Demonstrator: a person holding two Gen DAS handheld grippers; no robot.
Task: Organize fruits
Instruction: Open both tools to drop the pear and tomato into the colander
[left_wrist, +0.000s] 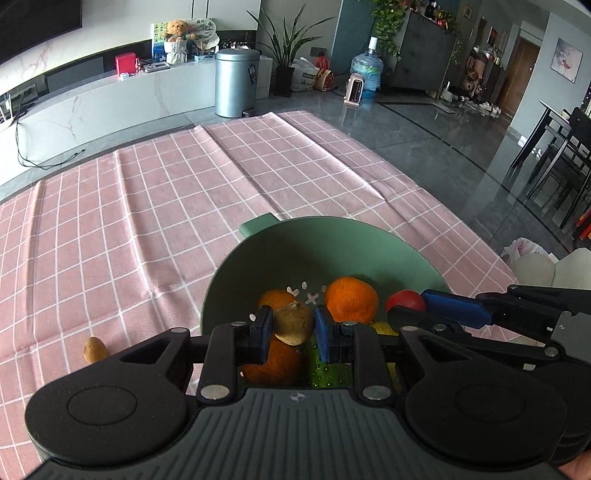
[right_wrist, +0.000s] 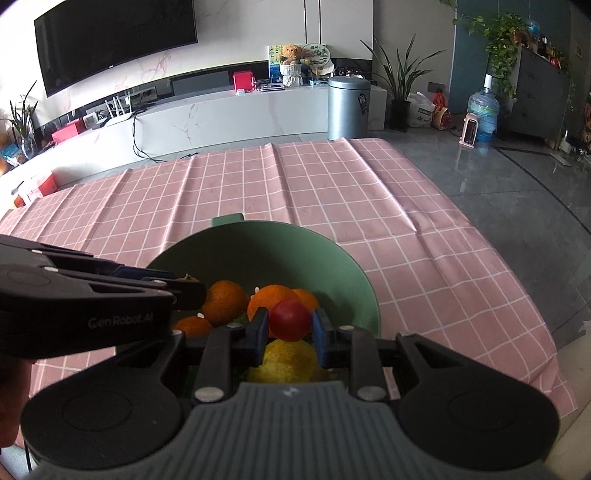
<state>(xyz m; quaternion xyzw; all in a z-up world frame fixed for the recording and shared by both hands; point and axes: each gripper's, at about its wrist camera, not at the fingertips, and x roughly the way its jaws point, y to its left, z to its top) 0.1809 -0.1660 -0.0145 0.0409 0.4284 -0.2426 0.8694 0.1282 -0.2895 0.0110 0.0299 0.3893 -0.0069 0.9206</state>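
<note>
Left gripper clamped narrowly on a brown kiwi, right gripper pinching a red tomato, both over the green bowl of oranges; another kiwi left of the bowl.

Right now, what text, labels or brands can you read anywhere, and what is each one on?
"GenRobot.AI": white lettering on the black body of the left tongs, seen from the right wrist.
Sticker on the grey bin: too blurred to read.
Fan and boxes on the TV counter: too small to read.
</note>
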